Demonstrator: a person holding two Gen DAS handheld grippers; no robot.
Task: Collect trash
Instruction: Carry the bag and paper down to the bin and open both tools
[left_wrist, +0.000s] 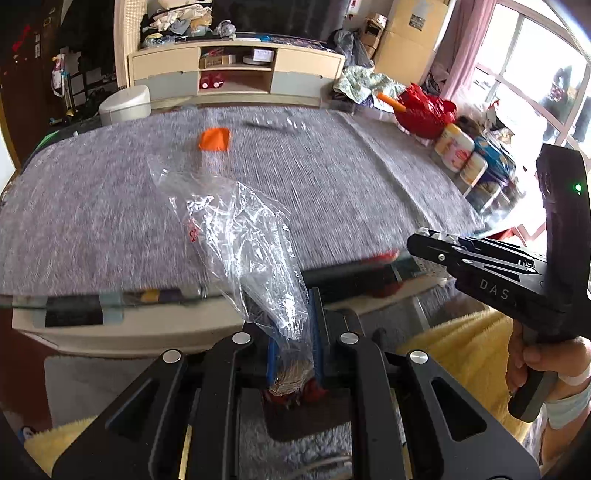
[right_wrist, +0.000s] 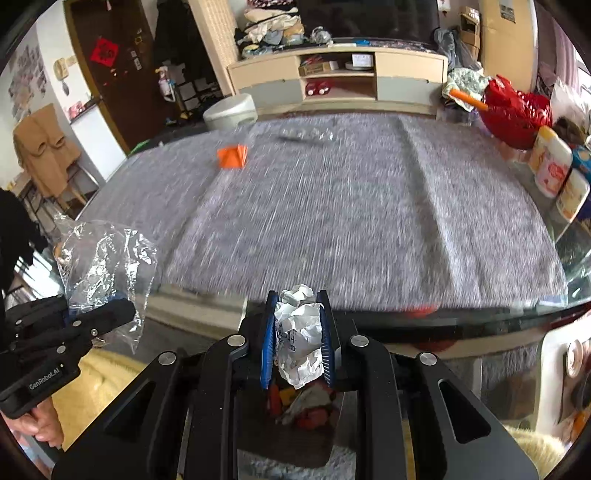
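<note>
My left gripper (left_wrist: 297, 321) is shut on a crumpled clear plastic bag (left_wrist: 236, 236), held in front of the table's near edge; it also shows in the right wrist view (right_wrist: 103, 266). My right gripper (right_wrist: 298, 317) is shut on a crumpled white paper ball (right_wrist: 299, 332) just off the table's near edge; it shows in the left wrist view (left_wrist: 424, 240). An orange piece of trash (left_wrist: 214, 139) lies on the grey table mat (left_wrist: 351, 192) towards the far left; it also shows in the right wrist view (right_wrist: 232, 156). A clear wrapper (right_wrist: 306, 134) lies further back. Below the right gripper sits a bin with mixed trash (right_wrist: 303, 402).
A red bag (right_wrist: 515, 110) and several canisters (right_wrist: 552, 166) stand at the table's right side. A white bin (right_wrist: 231, 110) and a TV cabinet (right_wrist: 336, 79) lie beyond the table. A yellow fluffy cover (left_wrist: 469, 339) is below the near edge.
</note>
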